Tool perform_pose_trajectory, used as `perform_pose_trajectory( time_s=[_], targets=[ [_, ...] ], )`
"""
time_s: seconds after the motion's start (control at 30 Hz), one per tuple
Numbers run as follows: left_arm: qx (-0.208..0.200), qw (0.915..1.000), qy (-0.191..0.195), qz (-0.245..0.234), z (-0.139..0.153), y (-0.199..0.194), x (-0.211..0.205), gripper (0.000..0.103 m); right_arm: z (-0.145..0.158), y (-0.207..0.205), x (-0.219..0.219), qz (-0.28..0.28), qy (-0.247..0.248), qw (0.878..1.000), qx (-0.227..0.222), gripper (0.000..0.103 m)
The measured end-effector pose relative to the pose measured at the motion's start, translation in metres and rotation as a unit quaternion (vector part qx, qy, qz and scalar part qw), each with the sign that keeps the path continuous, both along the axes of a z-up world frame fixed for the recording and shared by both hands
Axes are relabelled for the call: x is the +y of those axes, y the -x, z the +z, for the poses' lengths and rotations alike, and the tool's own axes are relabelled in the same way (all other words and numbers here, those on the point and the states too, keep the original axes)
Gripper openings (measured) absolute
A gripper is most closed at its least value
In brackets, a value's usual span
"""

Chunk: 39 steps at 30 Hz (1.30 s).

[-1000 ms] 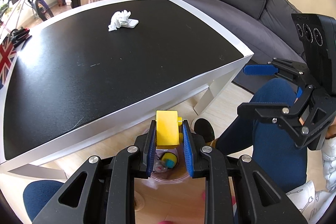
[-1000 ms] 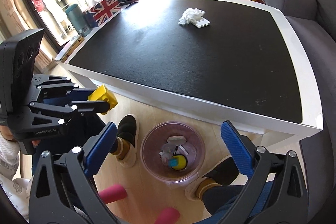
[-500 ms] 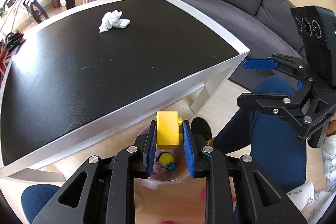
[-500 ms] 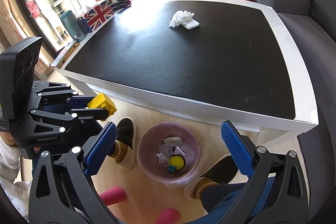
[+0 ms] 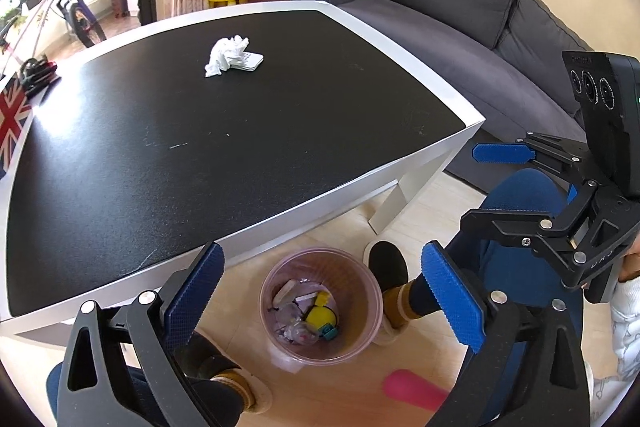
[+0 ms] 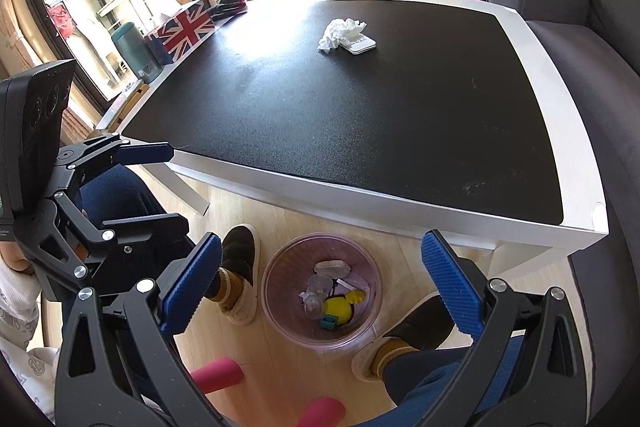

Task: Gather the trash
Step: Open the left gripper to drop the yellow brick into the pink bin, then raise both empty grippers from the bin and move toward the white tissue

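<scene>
Both tools wide apart, unloaded: left tool (image 5: 320, 287), right tool (image 6: 320, 283), above bin (image 5: 362, 269) beside table edge (image 5: 320, 199).

Bright window daylight glares on the black tabletop (image 6: 256, 39); sharp focus, fisheye-bent edges, dark corners

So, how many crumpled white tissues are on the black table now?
1. The crumpled white tissue lies on the far part of the black table, touching a flat white device. None hidden, apparently.
</scene>
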<state>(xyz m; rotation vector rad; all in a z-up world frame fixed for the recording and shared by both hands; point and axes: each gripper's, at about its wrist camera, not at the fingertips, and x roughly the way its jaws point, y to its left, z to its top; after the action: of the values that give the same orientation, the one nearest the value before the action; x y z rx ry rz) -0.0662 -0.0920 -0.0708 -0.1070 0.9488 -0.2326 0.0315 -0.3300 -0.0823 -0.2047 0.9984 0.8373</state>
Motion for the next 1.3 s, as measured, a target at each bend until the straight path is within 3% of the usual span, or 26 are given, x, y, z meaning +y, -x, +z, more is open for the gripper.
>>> perform_pose_trajectory(
  time_s=[0.63,1.3],
  targets=[
    [-0.013,0.9998,0.004,0.012,0.022,-0.003,0.015,0.095,0.019,-0.011,0.01,0.003,-0.006,1.0,-0.012,0.098],
    [-0.041,0.9987,-0.009,0.028,0.058,-0.052,0.049,0.095,0.055,-0.068,0.035,0.003,-0.021,0.999,-0.039,0.098]
  ],
)
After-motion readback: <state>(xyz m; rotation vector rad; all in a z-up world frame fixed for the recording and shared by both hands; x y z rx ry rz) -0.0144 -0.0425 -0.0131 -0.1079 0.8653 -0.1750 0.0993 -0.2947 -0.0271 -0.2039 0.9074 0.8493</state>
